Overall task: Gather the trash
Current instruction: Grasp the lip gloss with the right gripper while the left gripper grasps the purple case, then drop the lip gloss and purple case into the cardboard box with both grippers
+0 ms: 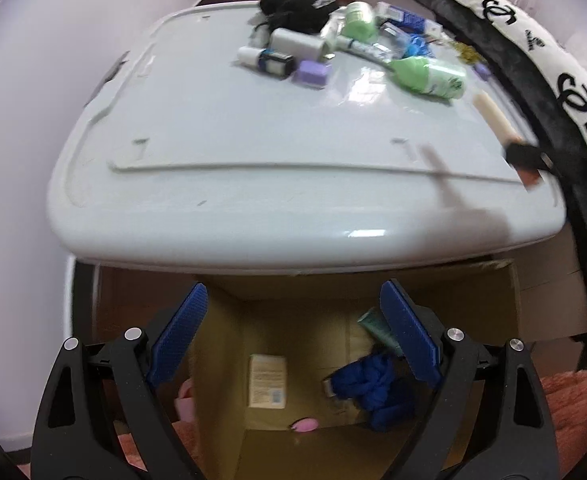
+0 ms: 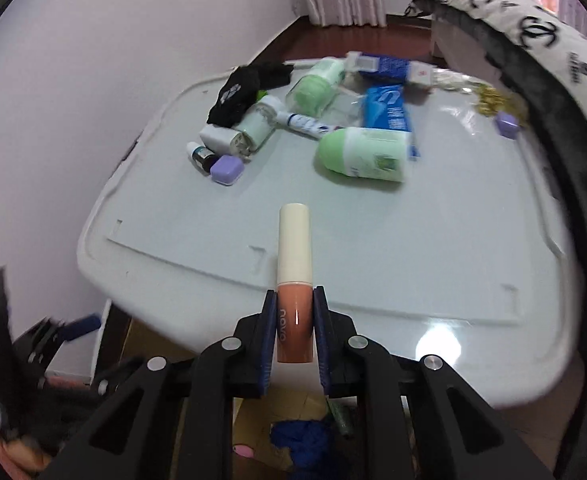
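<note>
My right gripper (image 2: pixel 294 300) is shut on a lip gloss tube (image 2: pixel 294 280) with a cream cap and peach body, held upright above the near edge of the white bin lid (image 2: pixel 393 248). That same tube (image 1: pixel 493 118) shows blurred at the lid's right side in the left wrist view. My left gripper (image 1: pixel 293 300) hangs open and empty over an open cardboard box (image 1: pixel 229 420) below the lid's front edge. Inside the box lie a small beige packet (image 1: pixel 267 380), a blue cloth (image 1: pixel 377 388), a green tube (image 1: pixel 377 328) and a pink item (image 1: pixel 304 426).
Clutter sits at the lid's far side: green-capped bottles (image 2: pixel 363 154), a purple case (image 2: pixel 226 170), a black cloth (image 2: pixel 237 92), blue packets (image 2: pixel 387 108), a dropper bottle (image 2: pixel 201 156). A black-and-white patterned cushion (image 2: pixel 533 32) runs along the right. A white wall stands left.
</note>
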`<act>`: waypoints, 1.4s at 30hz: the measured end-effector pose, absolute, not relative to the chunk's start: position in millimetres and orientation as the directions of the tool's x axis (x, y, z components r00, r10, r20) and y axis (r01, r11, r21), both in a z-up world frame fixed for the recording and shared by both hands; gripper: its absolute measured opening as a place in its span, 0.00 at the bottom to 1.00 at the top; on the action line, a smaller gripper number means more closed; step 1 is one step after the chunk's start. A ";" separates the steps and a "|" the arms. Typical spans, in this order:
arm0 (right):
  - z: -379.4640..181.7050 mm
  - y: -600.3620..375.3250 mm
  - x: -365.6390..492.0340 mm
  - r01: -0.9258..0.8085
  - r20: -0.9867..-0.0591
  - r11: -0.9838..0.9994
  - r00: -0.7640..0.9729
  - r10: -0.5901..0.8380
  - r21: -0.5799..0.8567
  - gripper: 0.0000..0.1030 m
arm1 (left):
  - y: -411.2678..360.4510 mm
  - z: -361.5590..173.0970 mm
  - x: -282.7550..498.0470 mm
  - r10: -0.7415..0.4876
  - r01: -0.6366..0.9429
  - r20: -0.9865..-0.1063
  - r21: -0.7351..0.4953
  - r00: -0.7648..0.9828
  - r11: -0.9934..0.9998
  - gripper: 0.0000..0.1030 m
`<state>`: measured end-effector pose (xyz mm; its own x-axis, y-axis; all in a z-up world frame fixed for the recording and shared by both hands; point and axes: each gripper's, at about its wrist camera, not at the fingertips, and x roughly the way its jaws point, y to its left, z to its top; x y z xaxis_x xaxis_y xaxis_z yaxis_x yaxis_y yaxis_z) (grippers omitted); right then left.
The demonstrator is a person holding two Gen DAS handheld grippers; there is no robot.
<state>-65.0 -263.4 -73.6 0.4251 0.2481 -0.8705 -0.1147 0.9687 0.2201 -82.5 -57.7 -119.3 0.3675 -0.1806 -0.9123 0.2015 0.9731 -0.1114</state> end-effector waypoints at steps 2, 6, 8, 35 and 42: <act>-58.8 -280.6 -80.6 -0.087 -0.833 0.953 0.467 0.298 0.292 0.17 | -65.9 -111.8 -67.9 -0.182 0.197 -0.902 -0.112 0.390 0.974 0.84; -33.6 -291.7 -93.9 -0.090 -0.782 0.940 0.531 0.325 0.329 0.17 | -82.1 -109.1 -13.4 -0.175 0.140 -0.893 -0.127 0.414 0.982 0.84; -30.4 -294.2 -88.4 -0.086 -0.766 0.930 0.543 0.344 0.357 0.17 | -90.7 -111.4 12.9 -0.147 0.111 -0.890 -0.109 0.432 0.988 0.84; -17.0 -288.2 -81.3 -0.118 -0.733 0.914 0.561 0.384 0.389 0.17 | -79.9 -96.4 27.5 -0.149 0.087 -0.907 -0.125 0.395 0.988 0.35; -30.8 -254.2 -112.8 -0.146 -0.782 0.927 0.501 0.369 0.344 0.17 | -48.3 -92.7 -73.1 -0.166 0.201 -0.934 -0.105 0.317 0.974 0.35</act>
<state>-112.8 -254.2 -30.8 0.5013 0.3694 -0.7825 -0.1462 0.9275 0.3441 -73.1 -48.3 -92.7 0.3167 -0.1665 -0.9338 0.2009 0.9739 -0.1055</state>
